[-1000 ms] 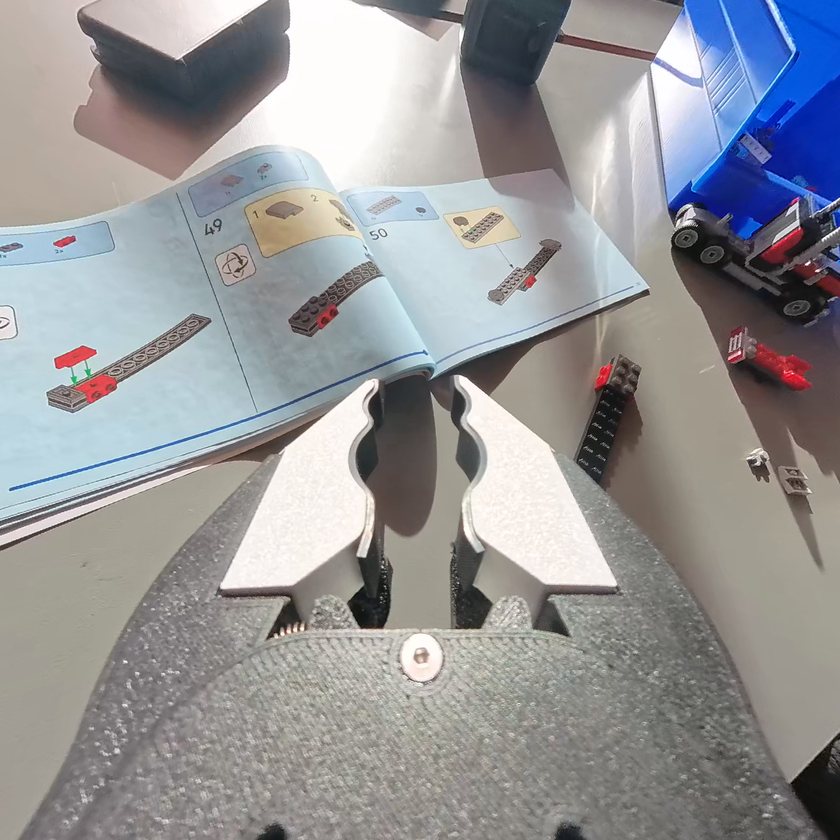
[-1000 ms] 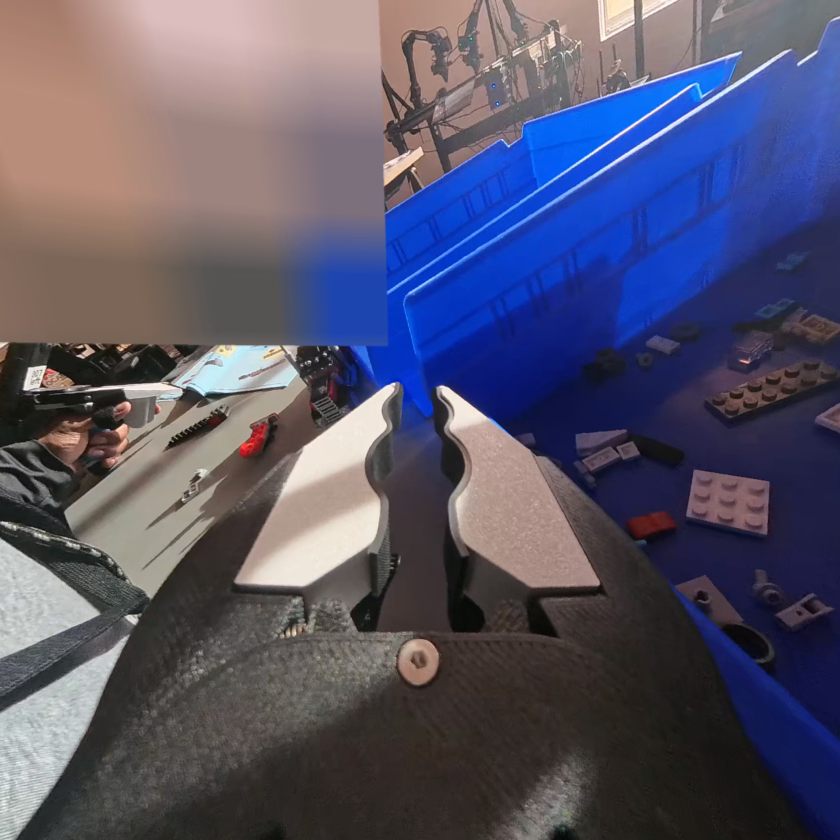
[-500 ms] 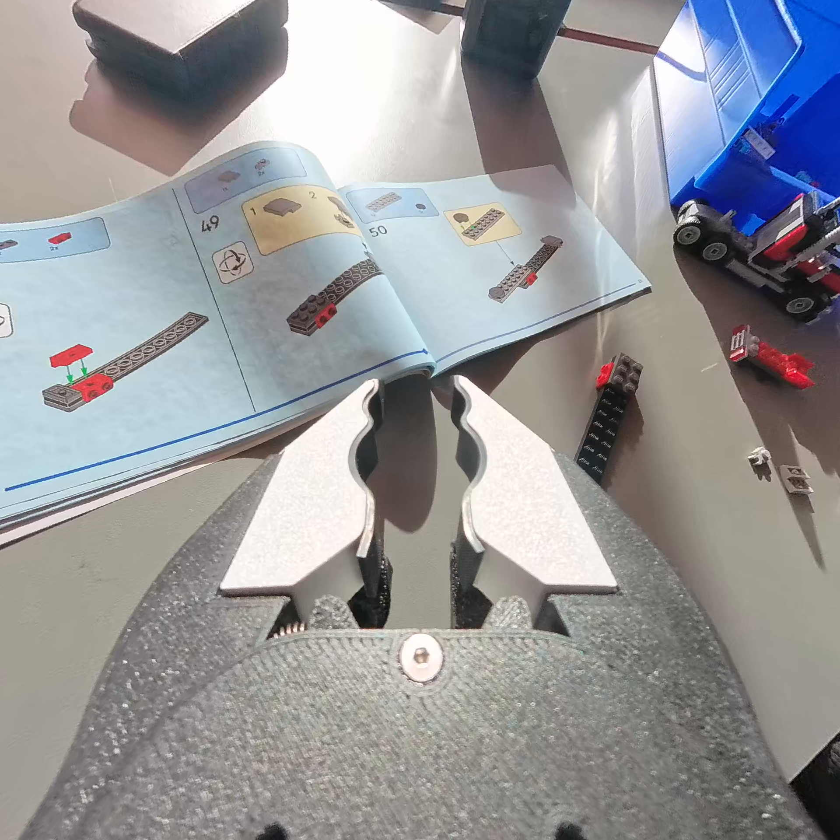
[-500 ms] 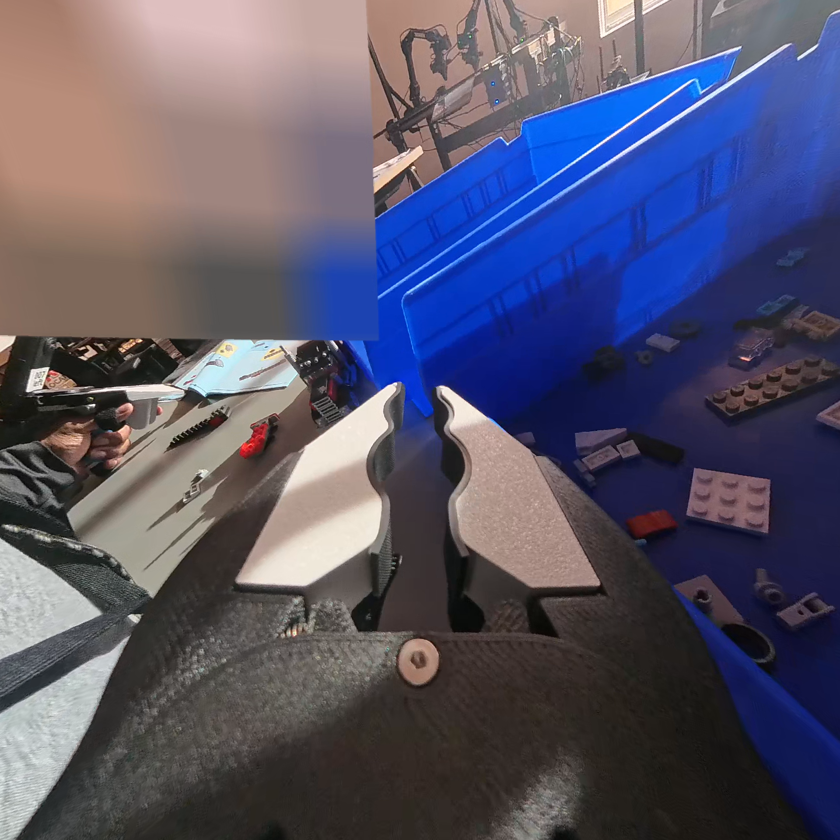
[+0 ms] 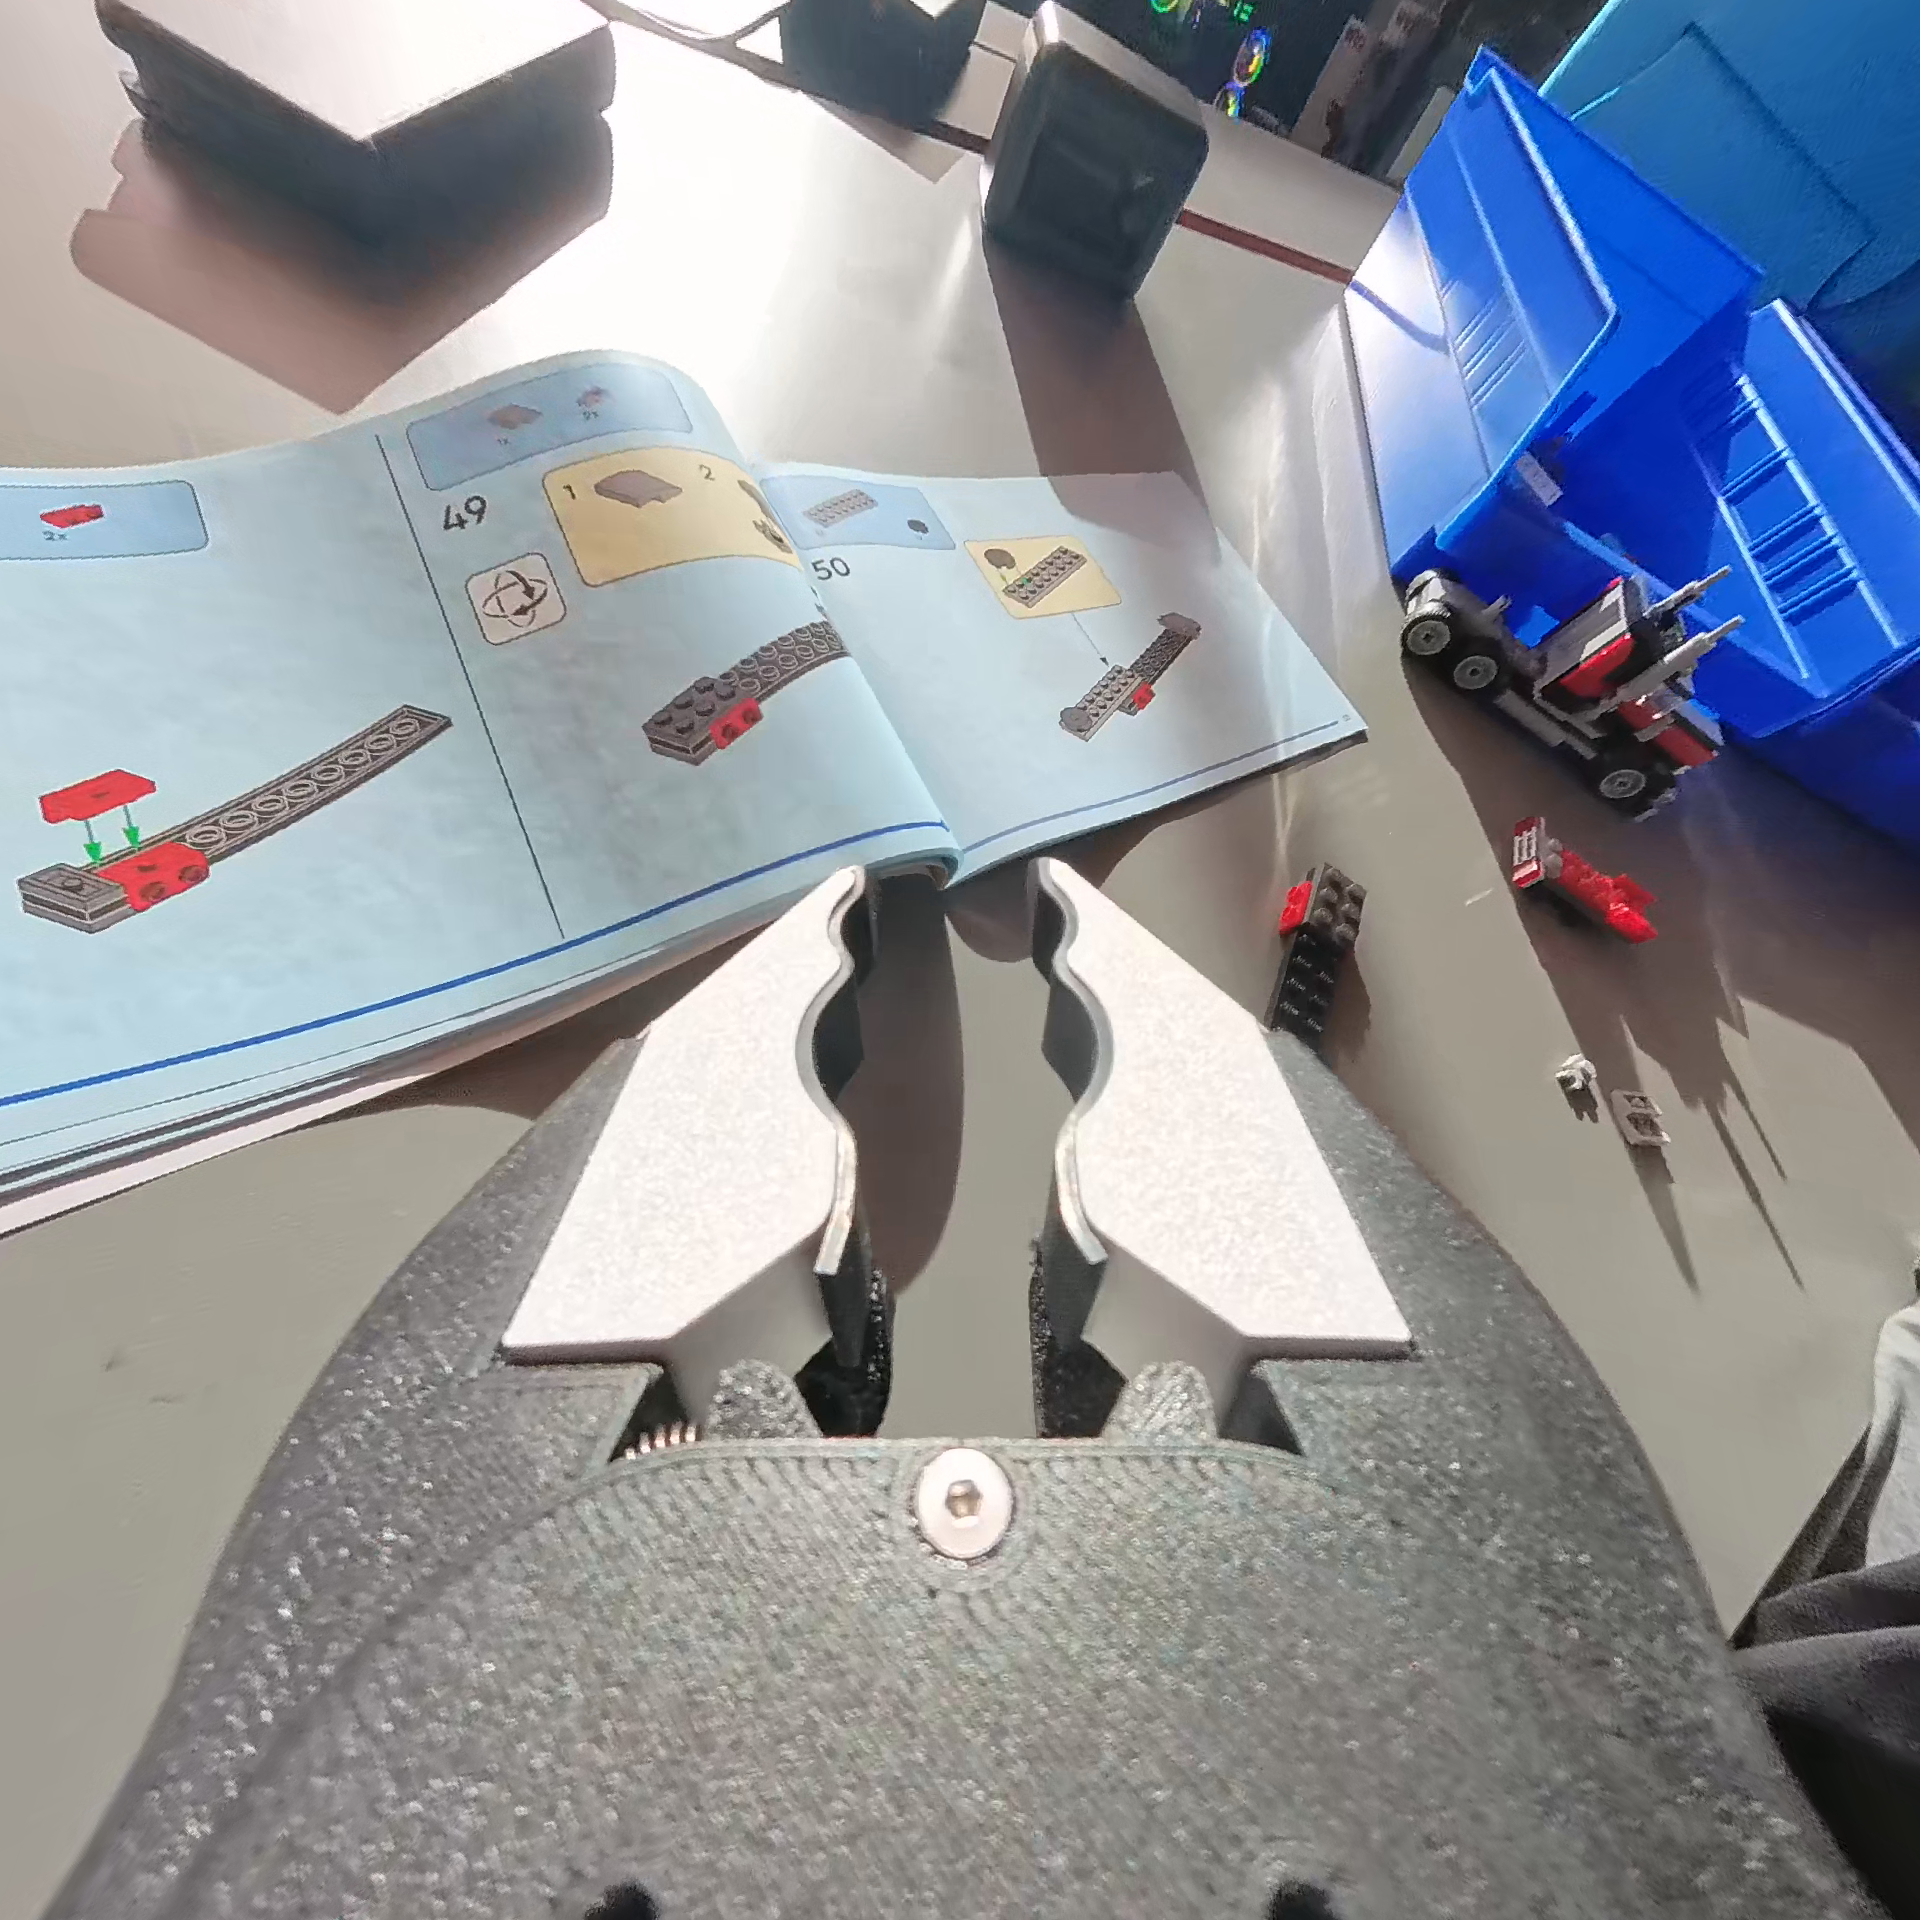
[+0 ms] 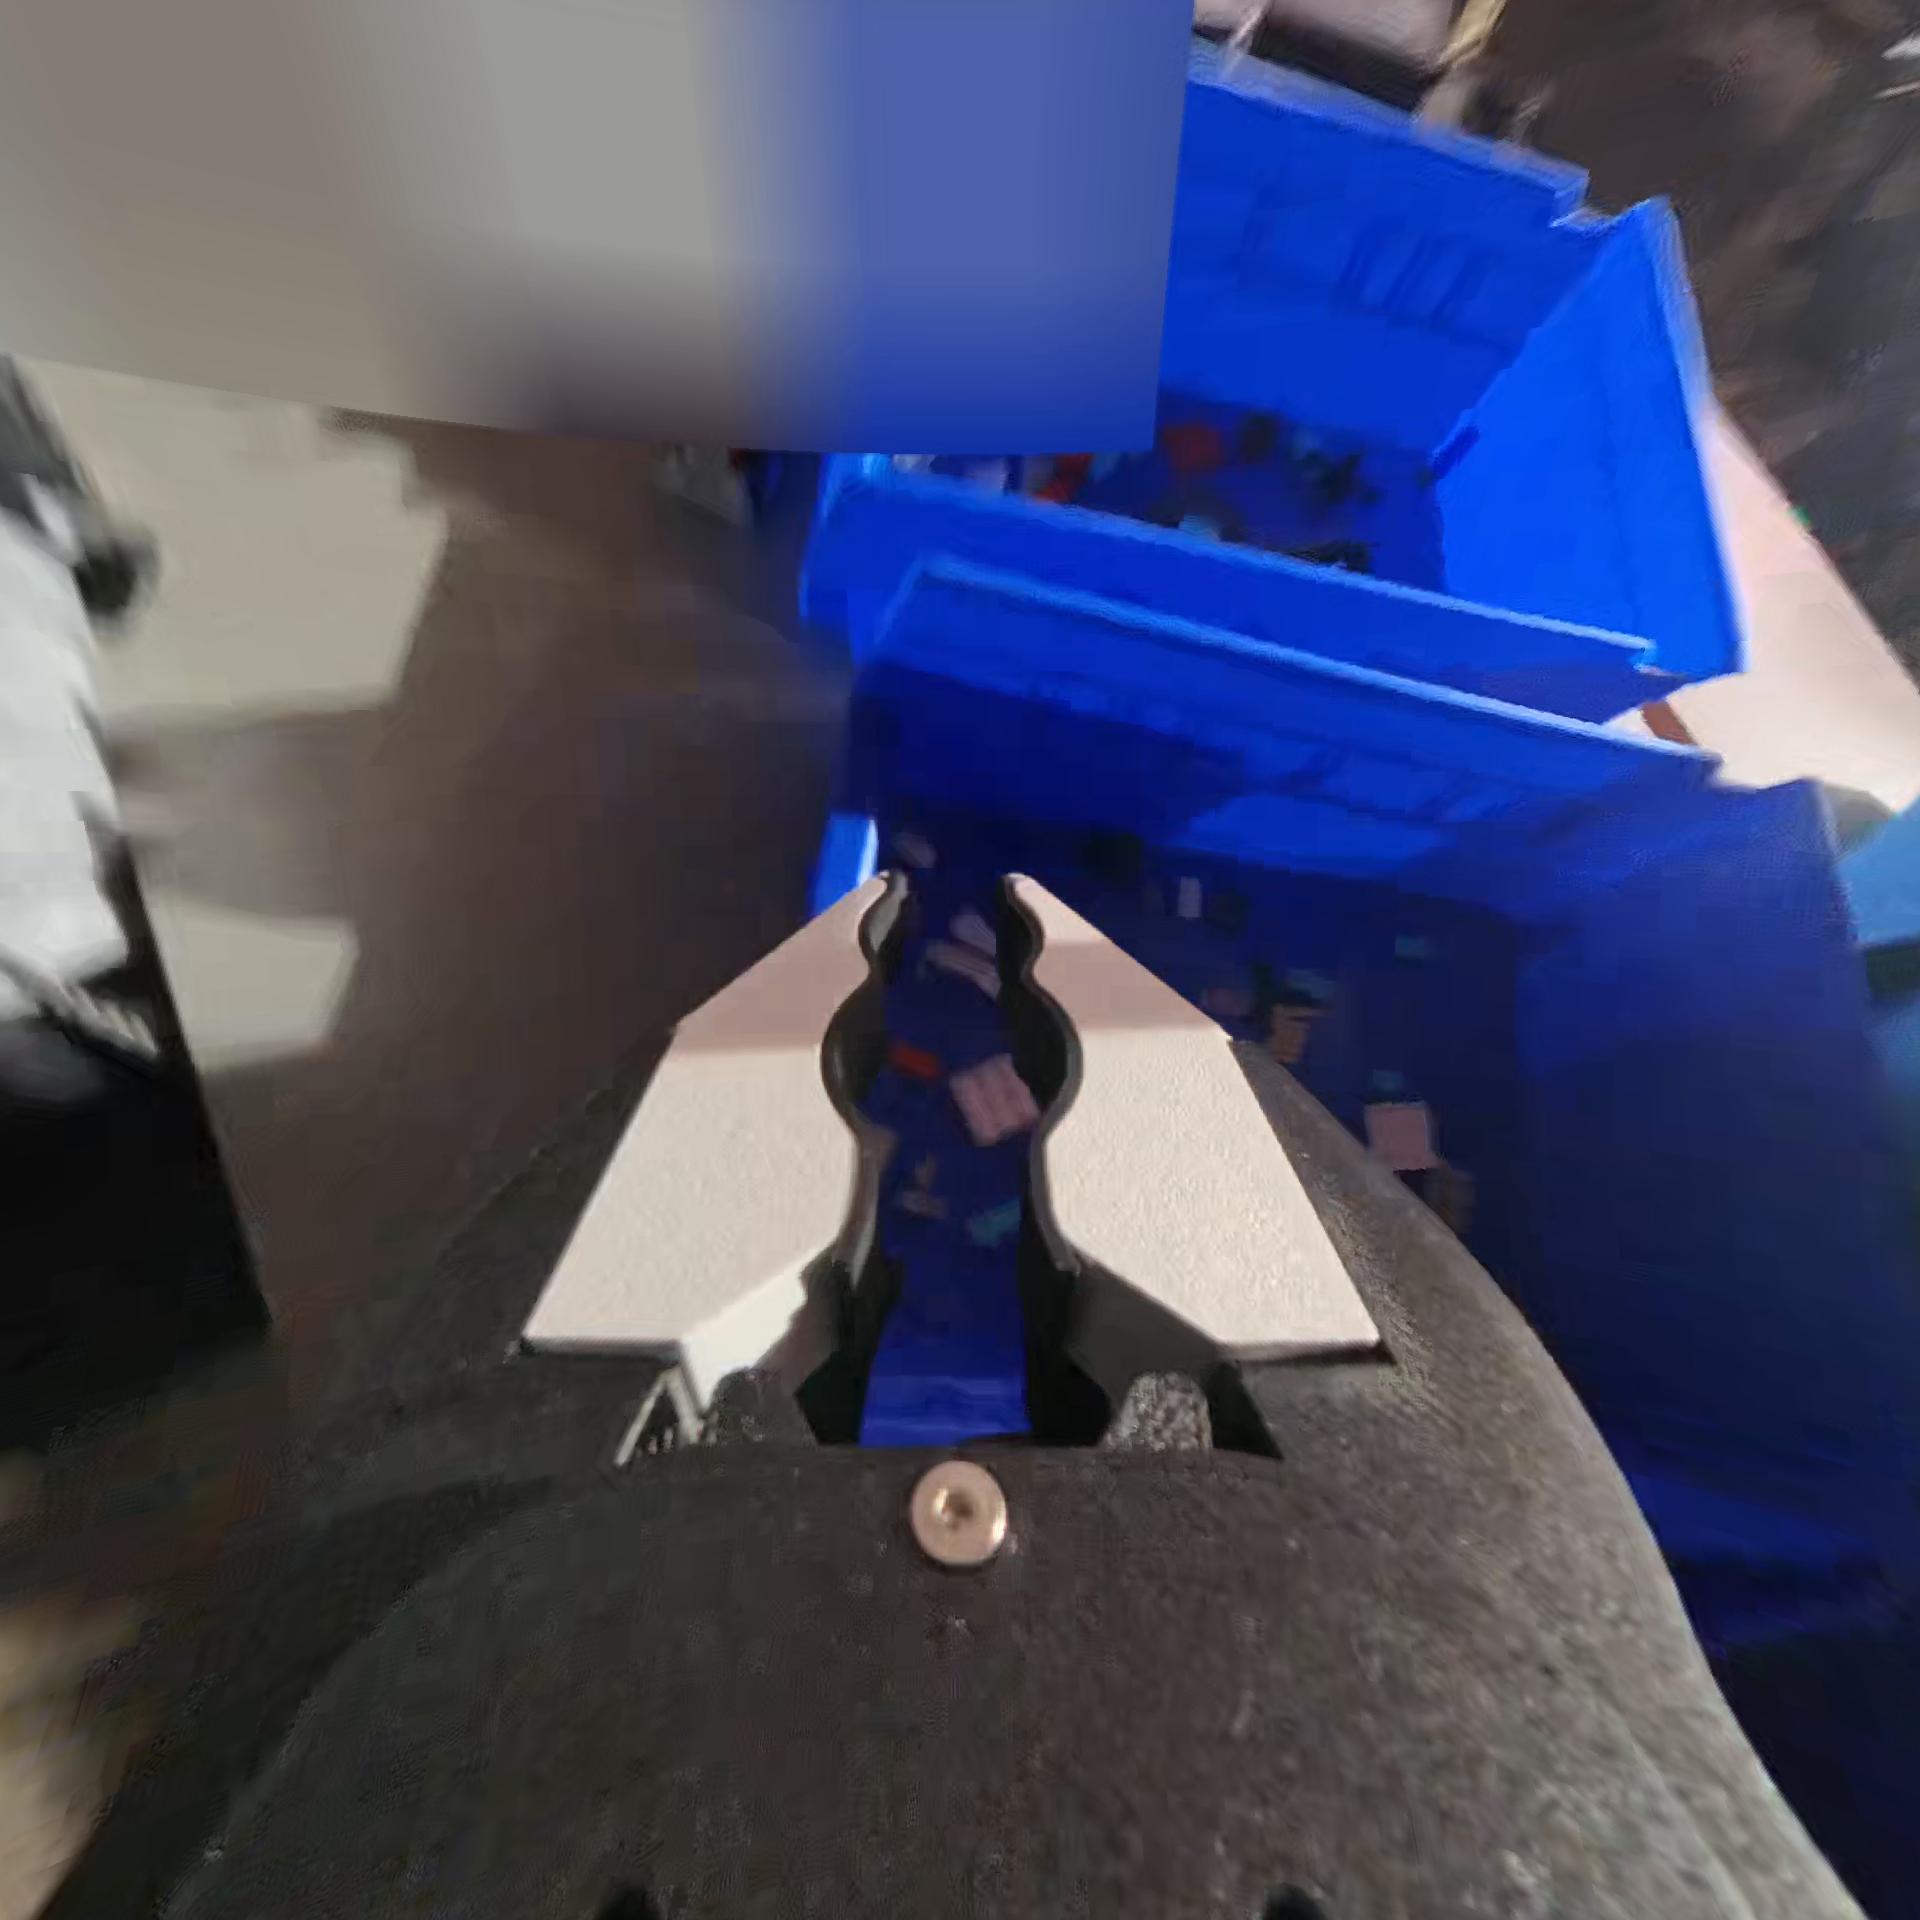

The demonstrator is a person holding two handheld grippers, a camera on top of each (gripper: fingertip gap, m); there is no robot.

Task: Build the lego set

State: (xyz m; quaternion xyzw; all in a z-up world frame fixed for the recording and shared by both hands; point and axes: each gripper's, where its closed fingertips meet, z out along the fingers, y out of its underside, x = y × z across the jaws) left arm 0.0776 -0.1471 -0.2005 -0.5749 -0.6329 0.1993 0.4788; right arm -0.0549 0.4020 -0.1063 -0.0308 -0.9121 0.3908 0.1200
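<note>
In the left wrist view my left gripper (image 5: 948, 883) is open and empty, hovering at the near edge of the open instruction booklet (image 5: 499, 748). A black long plate assembly with a red piece (image 5: 1317, 951) lies just right of the fingers. A small red sub-build (image 5: 1579, 883) and the partly built red, white and black truck (image 5: 1558, 686) lie farther right. In the blurred right wrist view my right gripper (image 6: 948, 888) is open and empty, above a blue bin (image 6: 1351, 790) holding several loose bricks (image 6: 992, 1101).
Two small light grey pieces (image 5: 1616, 1096) lie on the grey table at the right. Blue bins (image 5: 1683, 343) stand at the far right behind the truck. A black box (image 5: 353, 94) and a black cube (image 5: 1091, 177) sit at the back. A second blue bin (image 6: 1382, 343) stands behind. About 60 cm separates my left fingertips from my right. To reach the small red sub-build (image 5: 1579, 883) in a straight line is about 25 cm for my left fingers, about 35 cm for my right.
My right gripper has swung quickly and now looks down into the blue bin from above; the view is motion-blurred. My left gripper has tilted slightly, showing more of the far table.
</note>
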